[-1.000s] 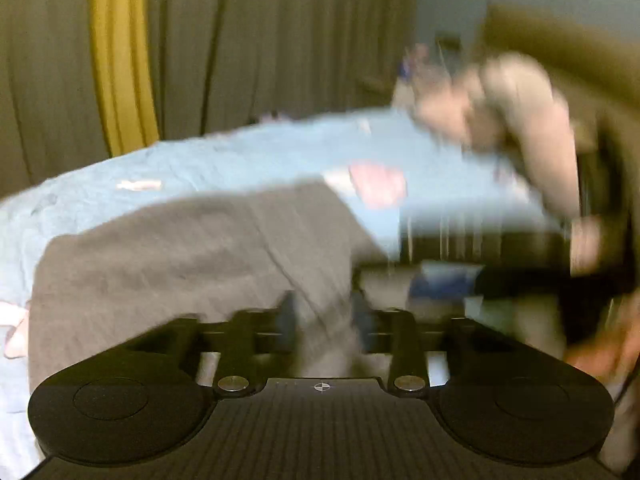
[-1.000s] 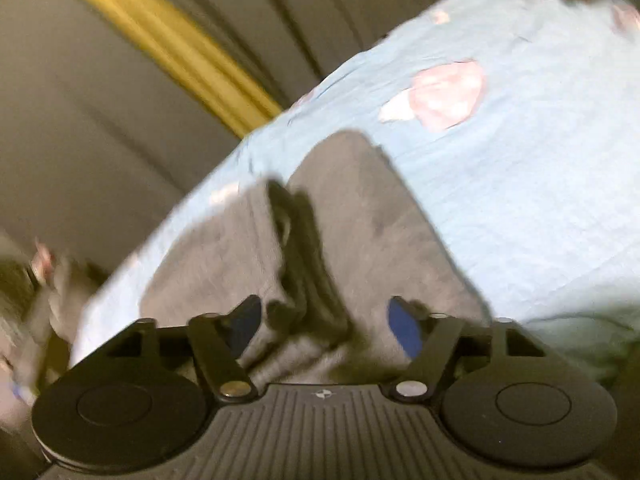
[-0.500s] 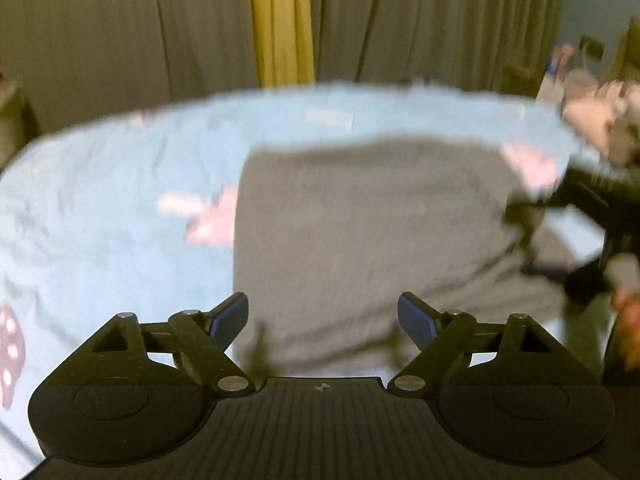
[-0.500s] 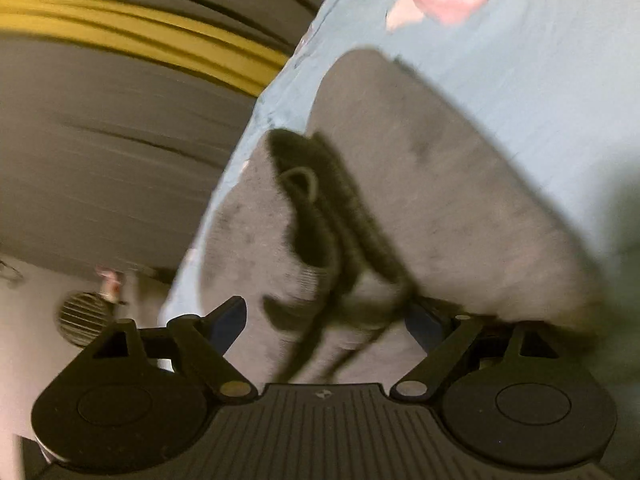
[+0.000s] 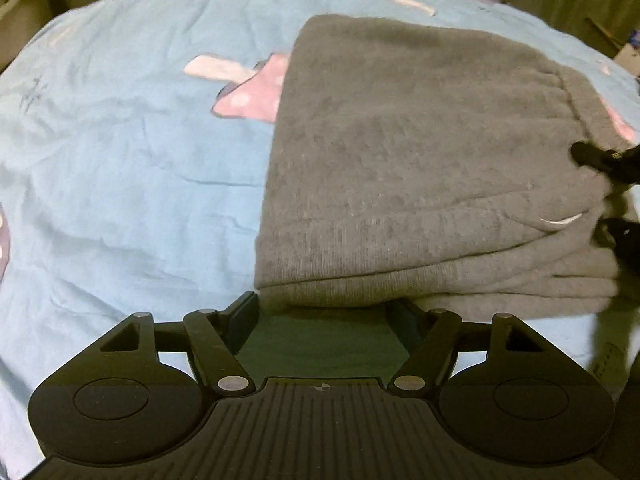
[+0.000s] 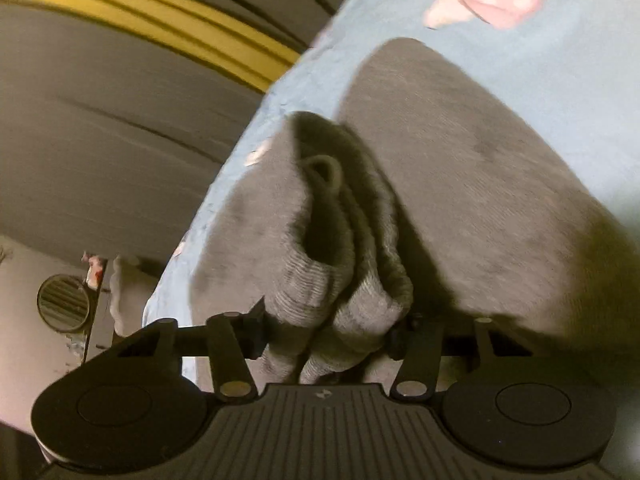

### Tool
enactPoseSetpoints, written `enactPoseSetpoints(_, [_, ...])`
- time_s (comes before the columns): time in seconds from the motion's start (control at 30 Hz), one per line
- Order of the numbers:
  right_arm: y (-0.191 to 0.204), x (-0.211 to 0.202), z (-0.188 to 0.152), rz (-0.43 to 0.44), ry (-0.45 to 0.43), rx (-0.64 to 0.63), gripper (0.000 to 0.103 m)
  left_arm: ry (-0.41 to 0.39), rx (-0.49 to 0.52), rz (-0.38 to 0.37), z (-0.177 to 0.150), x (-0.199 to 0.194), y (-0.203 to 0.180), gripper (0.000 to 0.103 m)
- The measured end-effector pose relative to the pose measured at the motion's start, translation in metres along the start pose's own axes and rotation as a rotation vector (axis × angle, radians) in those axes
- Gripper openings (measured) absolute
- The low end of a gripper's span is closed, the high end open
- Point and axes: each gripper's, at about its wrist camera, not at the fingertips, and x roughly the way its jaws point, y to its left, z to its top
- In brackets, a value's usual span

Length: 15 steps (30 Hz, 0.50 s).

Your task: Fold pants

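Blue bedding printed with pink shapes covers the bed point(image 5: 120, 168) under both claws. Closing, the right claw point(image 6: 328, 330) has its pads pressed on the bunched ribbed edge of the grey pants point(image 5: 420, 160); the left claw point(image 5: 324, 312), also closing, stands apart at the near edge of the folded stack, with nothing visibly pinched between its pads. By my reading the folding is mostly done: the pants lie in a layered, squarish bundle, and one more fold or a tidy-up remains. Only the left view shows the flat top and stacked layers; only the right view shows the pinched cuff, the yellow-striped curtain point(image 6: 160, 24) and a round mirror point(image 6: 62, 302).
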Motion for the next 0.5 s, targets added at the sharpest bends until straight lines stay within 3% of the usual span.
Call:
enactPoseSetpoints(0.23, [0.052, -0.043, 0.013, 0.154, -0.102, -0.089, 0.046, -0.010, -0.073, 0.026, 0.001, -0.001, 0.008, 0.072])
enactPoseSetpoints(0.37, [0.063, -0.074, 0.020, 0.265, -0.192, -0.120, 0.046, -0.023, -0.119, 0.000, -0.002, -0.005, 0.015, 0.049])
enactPoseSetpoints(0.43, [0.049, -0.088, 0.020, 0.245, -0.226, -0.134, 0.047, -0.029, -0.127, -0.024, -0.004, -0.007, 0.016, 0.043])
enactPoseSetpoints(0.5, [0.027, -0.092, 0.017, 0.146, -0.230, -0.145, 0.047, -0.027, -0.125, -0.017, -0.004, -0.008, 0.015, 0.044])
